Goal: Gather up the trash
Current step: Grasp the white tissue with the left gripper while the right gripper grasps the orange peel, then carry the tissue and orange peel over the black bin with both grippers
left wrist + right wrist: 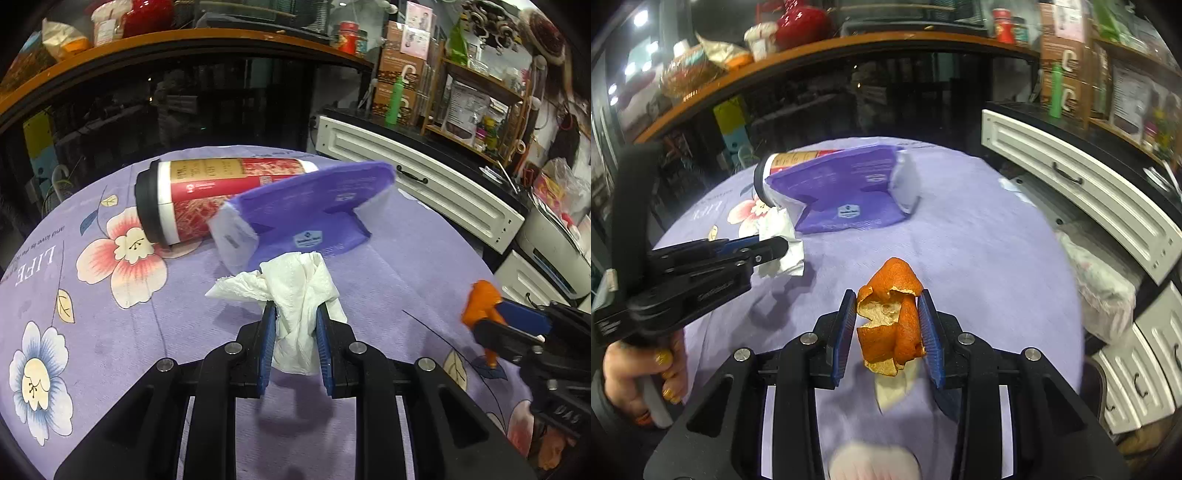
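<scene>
My left gripper [295, 314] is shut on a crumpled white tissue [295, 291] and holds it above the purple floral tablecloth [110, 332]. My right gripper [888, 306] is shut on an orange peel [892, 317], lifted over the cloth. A red paper cup with a black lid [207, 199] lies on its side at the far part of the table. A flattened purple package [314, 206] leans against it. Both also show in the right wrist view: the cup [783, 162], the package [842, 192]. The left gripper with the tissue [779, 243] shows at the left there.
White drawer cabinets [417, 181] stand along the right beyond the table edge. A dark glass cabinet with a wooden shelf [184, 40] stands behind the table. A white plastic bag [1100, 291] hangs at the table's right side.
</scene>
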{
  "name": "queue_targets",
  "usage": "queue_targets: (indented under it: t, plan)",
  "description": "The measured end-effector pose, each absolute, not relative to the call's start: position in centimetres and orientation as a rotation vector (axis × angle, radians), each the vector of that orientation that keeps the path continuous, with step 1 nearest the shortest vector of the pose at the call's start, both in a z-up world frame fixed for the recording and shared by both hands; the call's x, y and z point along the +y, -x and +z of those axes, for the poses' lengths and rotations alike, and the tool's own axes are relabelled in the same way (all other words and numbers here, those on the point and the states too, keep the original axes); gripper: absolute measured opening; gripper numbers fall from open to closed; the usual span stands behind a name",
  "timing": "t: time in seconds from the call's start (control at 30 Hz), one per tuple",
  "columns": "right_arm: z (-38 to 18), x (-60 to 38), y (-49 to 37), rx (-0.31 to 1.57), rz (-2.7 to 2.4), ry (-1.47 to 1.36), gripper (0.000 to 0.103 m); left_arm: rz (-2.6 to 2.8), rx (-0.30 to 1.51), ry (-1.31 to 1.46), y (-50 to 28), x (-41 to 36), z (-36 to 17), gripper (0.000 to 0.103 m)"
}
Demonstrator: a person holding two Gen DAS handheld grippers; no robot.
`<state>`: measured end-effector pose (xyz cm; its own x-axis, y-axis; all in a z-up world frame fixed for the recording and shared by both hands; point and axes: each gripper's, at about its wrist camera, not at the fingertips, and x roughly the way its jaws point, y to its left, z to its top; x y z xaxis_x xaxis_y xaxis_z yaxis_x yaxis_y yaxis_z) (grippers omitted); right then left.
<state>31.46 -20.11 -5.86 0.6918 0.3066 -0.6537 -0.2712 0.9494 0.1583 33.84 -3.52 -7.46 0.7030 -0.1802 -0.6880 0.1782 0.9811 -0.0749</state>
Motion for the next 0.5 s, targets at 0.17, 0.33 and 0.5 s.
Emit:
queue_targets:
  t: [0.17,0.33,0.5]
  plan:
    - [-5.8,-24.3,-28.2,0.712,0.266,-0.102,0.035,-0.260,0.756,-0.019,-32.6,-5.2,-7.3,0.021]
    - [-6.0,-28.2,-24.4,0.688,0.187,-0.133,0.035,-0.301,0.742,-0.040,-31.9,-6.6,-7.2,0.021]
    - [-6.7,-32.2,-20.2,0.669,0.099,-0.165,0.035,-0.304,0.727,-0.072,-31.5,-7.9,-7.2,0.021]
